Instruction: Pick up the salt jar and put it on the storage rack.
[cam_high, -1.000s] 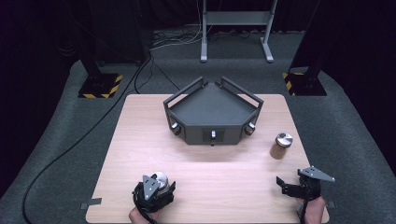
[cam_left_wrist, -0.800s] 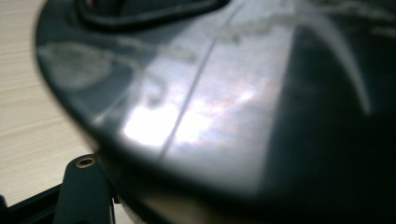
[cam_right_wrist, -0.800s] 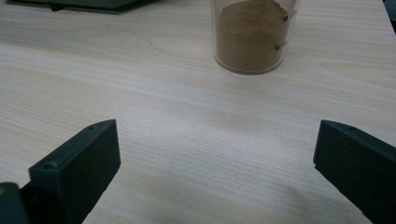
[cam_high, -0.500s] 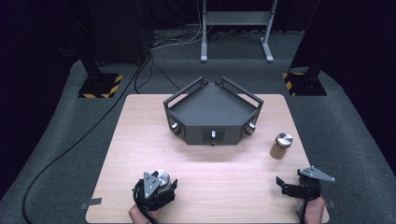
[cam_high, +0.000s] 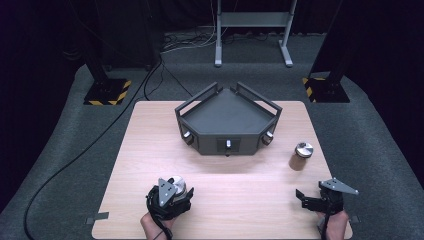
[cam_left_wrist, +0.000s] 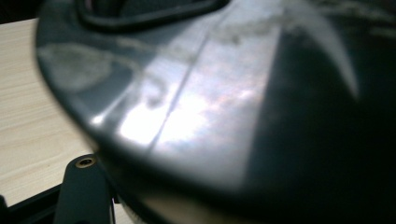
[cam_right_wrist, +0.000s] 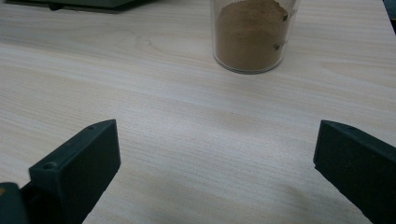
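Note:
A jar with a silver lid (cam_high: 178, 184) stands near the table's front left, and my left gripper (cam_high: 170, 196) is shut on it. In the left gripper view the shiny lid (cam_left_wrist: 196, 107) is very close and blurred, with one black jaw at the lower left. A second jar (cam_high: 301, 156), with brown powder and a silver lid, stands upright at the right. My right gripper (cam_high: 322, 195) rests just in front of it, open and holding nothing. In the right gripper view, that brown-powder jar (cam_right_wrist: 252, 35) stands beyond my right gripper (cam_right_wrist: 215, 158), outside the wide-spread jaws.
A dark grey five-sided tray (cam_high: 227, 146) with raised rails and small knobs on its front wall sits at the middle back of the wooden table (cam_high: 150, 145). Beyond the table, the dark floor holds stand bases and cables.
My left gripper has shifted a little at the jar, and its grey plate now shows beside the lid. The right gripper and the brown-powder jar have stayed still.

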